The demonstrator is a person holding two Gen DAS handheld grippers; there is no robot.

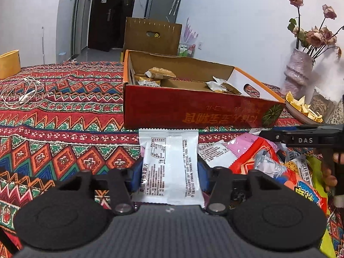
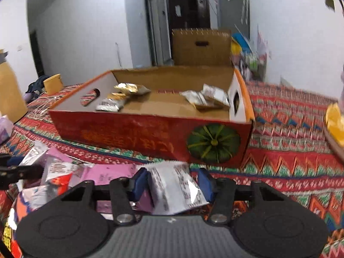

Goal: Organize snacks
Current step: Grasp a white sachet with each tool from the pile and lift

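Note:
My left gripper (image 1: 169,167) is shut on a white snack packet (image 1: 172,163), held just in front of the red cardboard box (image 1: 193,111). The box holds several small snack packets (image 1: 160,74). My right gripper (image 2: 172,182) has its blue pads on both sides of a white and silver snack packet (image 2: 176,188), near the box's front wall (image 2: 150,135) with its green pumpkin picture. A pile of loose snack packets (image 1: 258,159) lies on the patterned cloth to the right; it also shows at the left of the right wrist view (image 2: 60,172). The right gripper's body (image 1: 305,139) shows over the pile.
A patterned tablecloth (image 1: 53,129) covers the table. White earphones (image 1: 23,94) lie far left. A vase of dried roses (image 1: 298,68), a bowl of chips (image 1: 301,109) and a jar stand at the right. A brown carton (image 1: 152,34) stands behind the box.

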